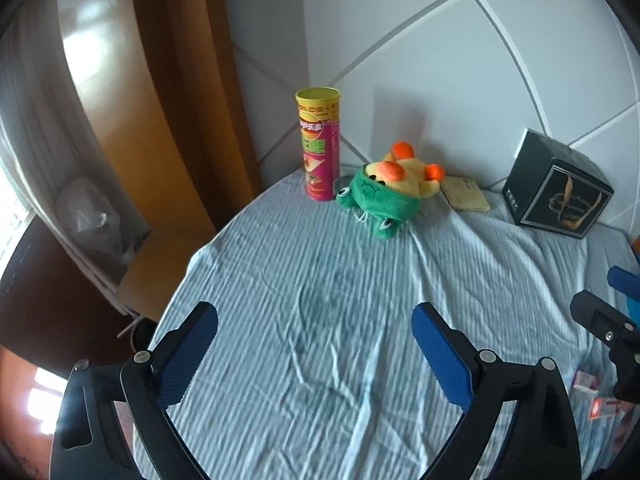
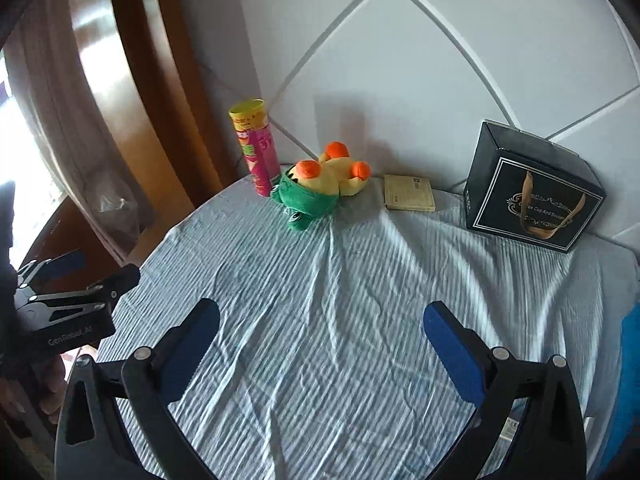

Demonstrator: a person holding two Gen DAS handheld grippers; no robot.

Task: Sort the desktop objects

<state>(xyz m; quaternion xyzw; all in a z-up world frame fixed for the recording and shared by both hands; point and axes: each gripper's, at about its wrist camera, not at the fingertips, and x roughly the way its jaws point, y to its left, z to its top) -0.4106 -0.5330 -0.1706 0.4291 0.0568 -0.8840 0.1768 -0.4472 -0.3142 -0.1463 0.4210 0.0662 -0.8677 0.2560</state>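
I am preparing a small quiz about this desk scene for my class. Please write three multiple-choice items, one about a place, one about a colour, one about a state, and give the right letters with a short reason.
1. Where does the chip can stand?
A. left of the plush toy, near the wall
B. on top of the black box
C. between the gripper fingers

2. What colour is the rim of the chip can?
A. blue
B. yellow
C. white

3. In what state are the left gripper and the right gripper?
A. both shut on the toy
B. one open, one shut
C. both open and holding nothing

Answers:
1 A: the can stands upright at the toy's left side, at the back of the striped cloth.
2 B: its top edge is yellow above the pink body.
3 C: the jaws of each stand wide apart over bare cloth.
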